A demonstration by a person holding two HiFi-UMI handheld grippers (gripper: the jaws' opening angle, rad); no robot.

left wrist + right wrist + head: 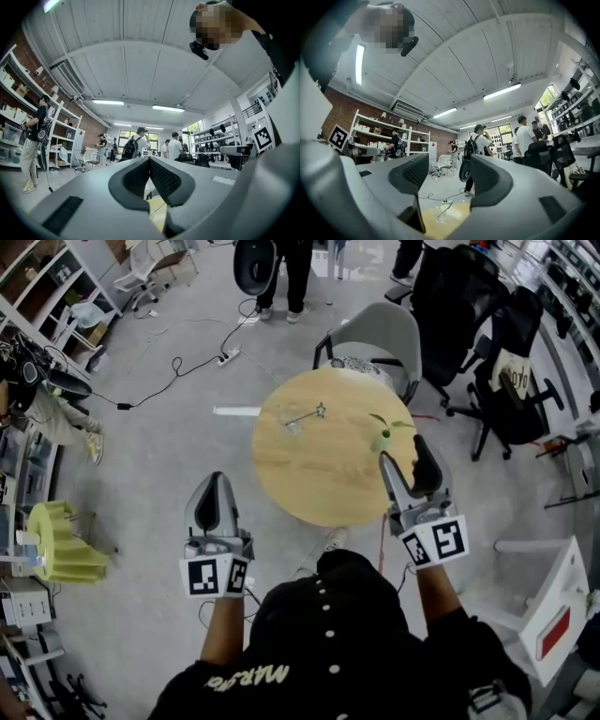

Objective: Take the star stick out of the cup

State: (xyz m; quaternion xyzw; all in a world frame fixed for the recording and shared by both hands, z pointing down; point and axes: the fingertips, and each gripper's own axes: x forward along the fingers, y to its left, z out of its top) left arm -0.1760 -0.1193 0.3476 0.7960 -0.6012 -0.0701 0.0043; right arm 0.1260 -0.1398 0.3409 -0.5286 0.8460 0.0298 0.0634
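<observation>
Wooden table point(323, 474): round and pale, seen from above in the head view, on a grey floor point(178, 446).
Cup point(292, 418): clear, standing on the far left part of the table; it also shows low in the right gripper view point(439, 213), through the gap between that gripper's jaws.
Star stick point(309, 414): inside the cup, leaning toward the right, with its star end out over the rim; in the right gripper view point(446, 205) it is a thin slanted line.
Left gripper point(217, 480): held off the table's near left edge, over the floor; the left gripper view point(150, 161) shows its jaws pressed together at the tips with nothing between them.
Right gripper point(405, 465): over the table's right edge, well apart from the cup; its jaws point(449, 176) stand spread and hold nothing.
Green leafy item point(383, 433): on the table's right part, just beyond the right gripper's tips.
Grey chair point(375, 334): behind the table's far edge.
</observation>
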